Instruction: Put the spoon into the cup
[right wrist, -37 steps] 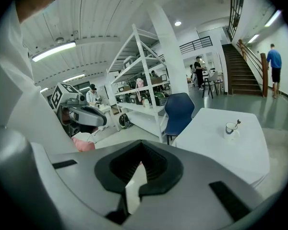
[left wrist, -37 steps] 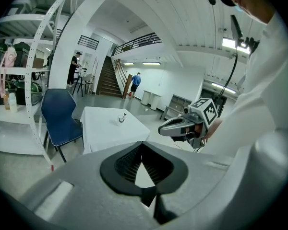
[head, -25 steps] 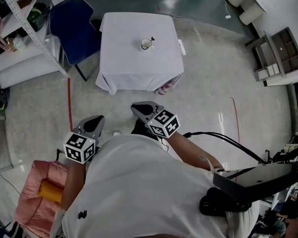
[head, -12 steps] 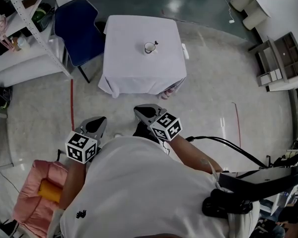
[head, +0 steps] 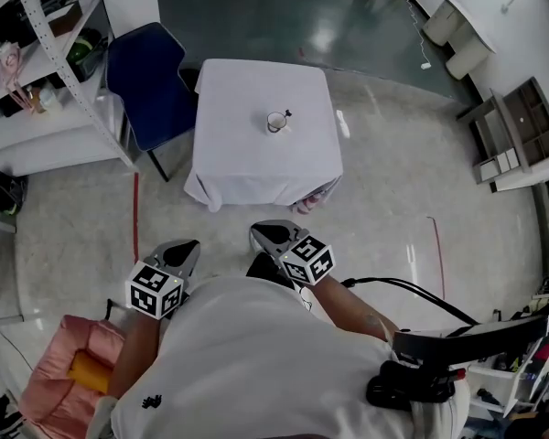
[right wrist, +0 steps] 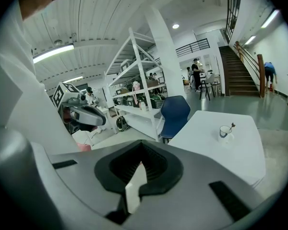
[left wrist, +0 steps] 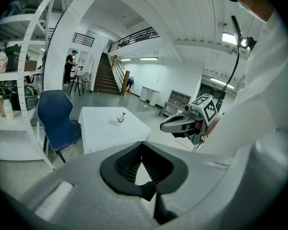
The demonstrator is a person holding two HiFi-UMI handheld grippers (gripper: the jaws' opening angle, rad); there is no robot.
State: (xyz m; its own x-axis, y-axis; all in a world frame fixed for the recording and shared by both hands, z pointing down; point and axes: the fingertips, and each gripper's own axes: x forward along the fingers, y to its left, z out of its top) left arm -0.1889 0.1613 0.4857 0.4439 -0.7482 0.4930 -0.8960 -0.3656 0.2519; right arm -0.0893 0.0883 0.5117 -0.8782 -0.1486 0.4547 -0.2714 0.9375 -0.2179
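Observation:
A white cup [head: 275, 122] stands on the white-clothed table [head: 256, 158], and the spoon [head: 285, 114] rests in it with its dark handle sticking out to the right. The cup [right wrist: 224, 131] and spoon [right wrist: 232, 126] also show small in the right gripper view, and the cup [left wrist: 120, 120] in the left gripper view. My left gripper [head: 185, 245] and right gripper [head: 261, 231] are held close to the person's body, well short of the table. Both are shut and hold nothing. Each one sees the other: right gripper [left wrist: 175, 124], left gripper [right wrist: 93, 116].
A blue chair [head: 146, 80] stands at the table's left, beside a white shelving rack [head: 46, 53]. A pink cushioned seat [head: 64, 373] sits at lower left. Black equipment with cables [head: 439, 373] is at lower right. Open floor lies between me and the table.
The whole scene has slid down in the head view, so the table and cup sit lower and look slightly smaller. Both grippers stay shut by the body.

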